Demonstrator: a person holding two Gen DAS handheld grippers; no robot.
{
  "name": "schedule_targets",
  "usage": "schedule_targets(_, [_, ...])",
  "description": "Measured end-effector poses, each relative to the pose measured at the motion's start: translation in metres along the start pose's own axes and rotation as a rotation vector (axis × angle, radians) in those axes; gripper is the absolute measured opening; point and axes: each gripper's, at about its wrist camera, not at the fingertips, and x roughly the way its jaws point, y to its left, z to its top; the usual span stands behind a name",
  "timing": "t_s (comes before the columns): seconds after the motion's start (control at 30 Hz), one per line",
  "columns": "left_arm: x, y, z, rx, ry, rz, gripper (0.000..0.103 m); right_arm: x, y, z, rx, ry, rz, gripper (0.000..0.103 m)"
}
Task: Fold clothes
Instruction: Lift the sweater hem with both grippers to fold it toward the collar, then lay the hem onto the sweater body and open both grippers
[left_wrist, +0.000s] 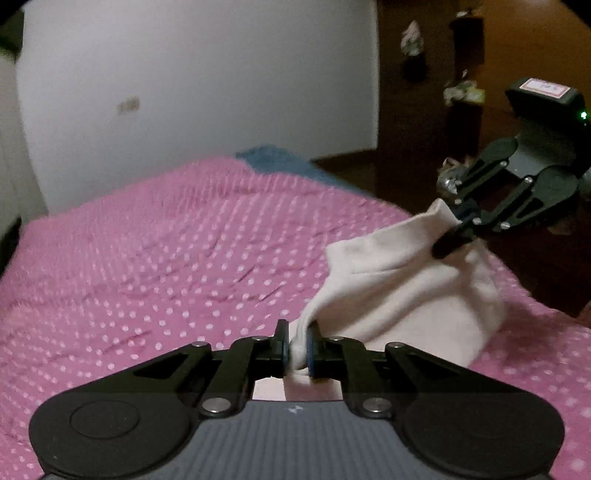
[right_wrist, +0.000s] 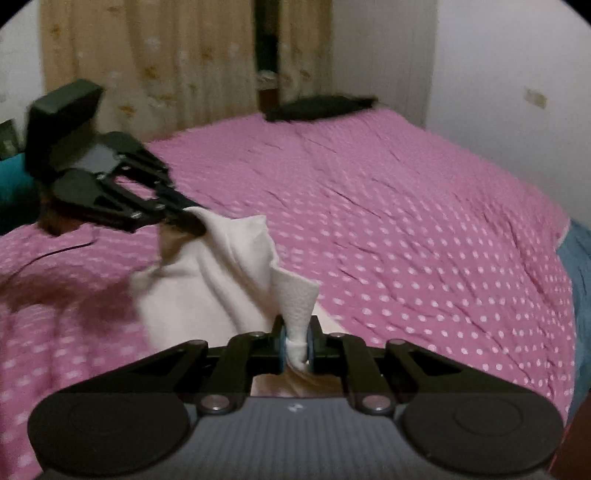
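A pink polka-dot bedspread (left_wrist: 147, 258) fills the frame centre. A pale cream garment (left_wrist: 399, 295) hangs bunched at centre right, lifted off it. The left gripper (left_wrist: 296, 349) and right gripper (right_wrist: 295, 345) each pinch one corner.

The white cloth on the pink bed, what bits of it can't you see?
- Left wrist view: the white cloth is smeared by motion blur at its far edge, so what kind of garment it is stays unclear.
- Right wrist view: its lower part is hidden behind the right hand-held gripper.
- Both views: the pinched corners are covered by the pads of that gripper and the left hand-held gripper.
- The pink bed cover hides whatever lies underneath.
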Motion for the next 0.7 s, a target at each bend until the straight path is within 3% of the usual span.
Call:
schedule_targets(0.17, [0.052, 0.021, -0.012, -0.083, 0.070, 0.044, 0.011, 0.065, -0.026, -0.008, 0.036, 0.082, -0.060, 0.011])
schedule_targets(0.23, [0.061, 0.027, -0.017, -0.115, 0.087, 0.050, 0.013, 0.079, -0.029, -0.014, 0.056, 0.088, -0.106, 0.018])
schedule_targets(0.5, [0.059, 0.051, -0.024, -0.194, 0.104, 0.179, 0.014, 0.073, -0.049, -0.019, 0.198, 0.027, -0.165, 0.023])
schedule_targets(0.7, [0.035, 0.037, -0.013, -0.199, 0.037, 0.108, 0.014, 0.073, -0.042, -0.011, 0.208, 0.026, -0.064, 0.023])
